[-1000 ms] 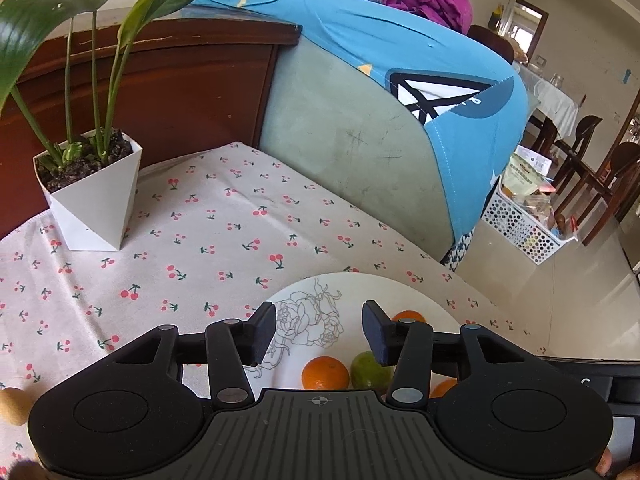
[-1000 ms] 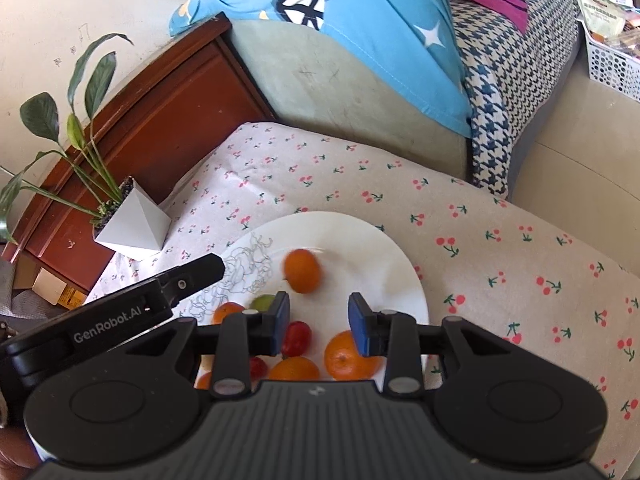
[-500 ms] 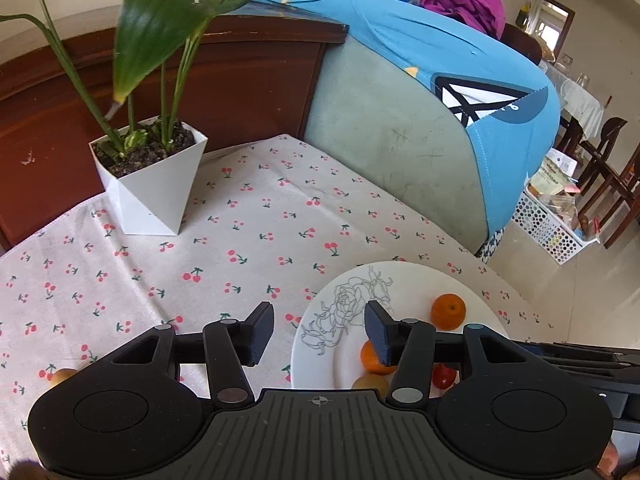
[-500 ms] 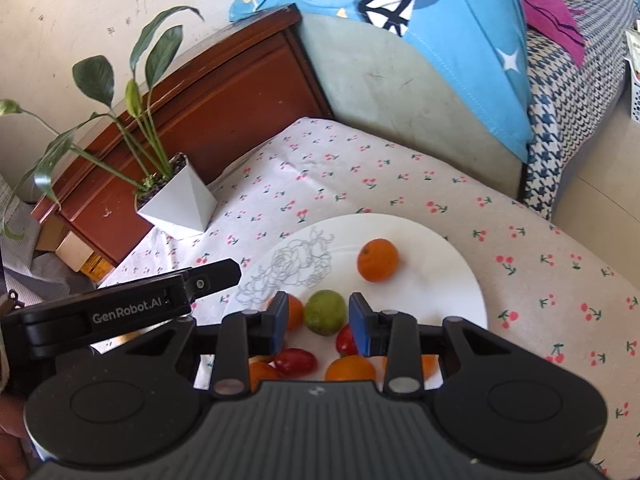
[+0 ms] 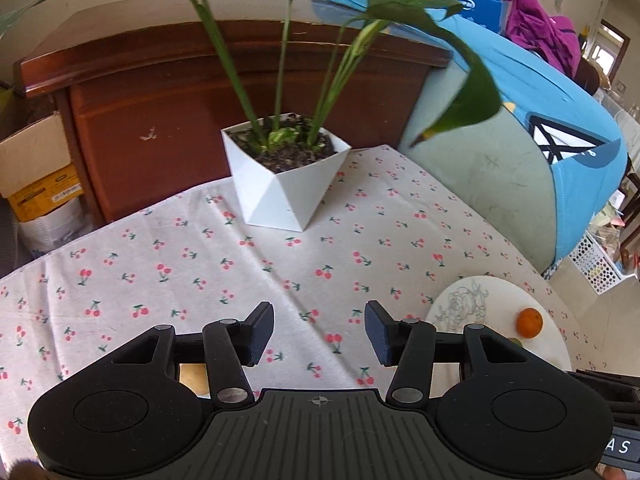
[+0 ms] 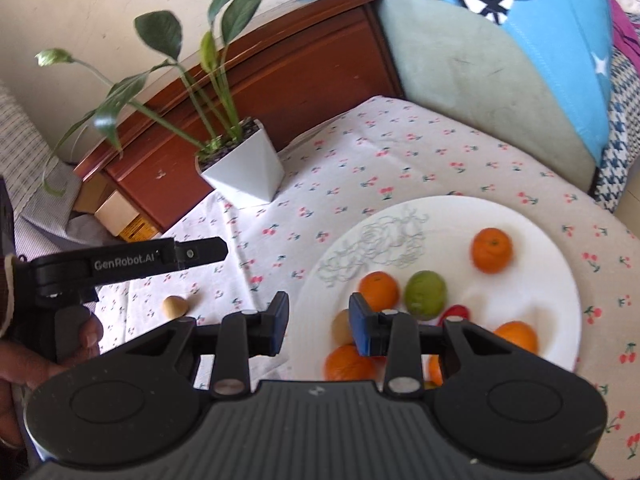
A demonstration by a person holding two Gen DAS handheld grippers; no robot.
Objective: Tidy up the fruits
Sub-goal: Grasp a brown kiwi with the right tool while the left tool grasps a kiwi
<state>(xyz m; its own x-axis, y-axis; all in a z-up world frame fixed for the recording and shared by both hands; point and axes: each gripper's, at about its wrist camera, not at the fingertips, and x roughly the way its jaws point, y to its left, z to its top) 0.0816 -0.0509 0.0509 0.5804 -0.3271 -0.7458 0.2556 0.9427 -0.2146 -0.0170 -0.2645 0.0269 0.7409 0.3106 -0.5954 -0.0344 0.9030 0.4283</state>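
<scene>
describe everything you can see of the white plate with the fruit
The white plate is round, glossy and ceramic-looking, with a grey line-drawn rose on one side. It lies flat on the cherry-print tablecloth. It holds several oranges, a green fruit, something red and a pale fruit. The gripper's own body hides its near edge.

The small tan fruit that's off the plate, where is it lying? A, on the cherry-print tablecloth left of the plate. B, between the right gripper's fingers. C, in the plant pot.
A: the tan fruit lies on the tablecloth, left of the plate; the right gripper is open and empty.
</scene>
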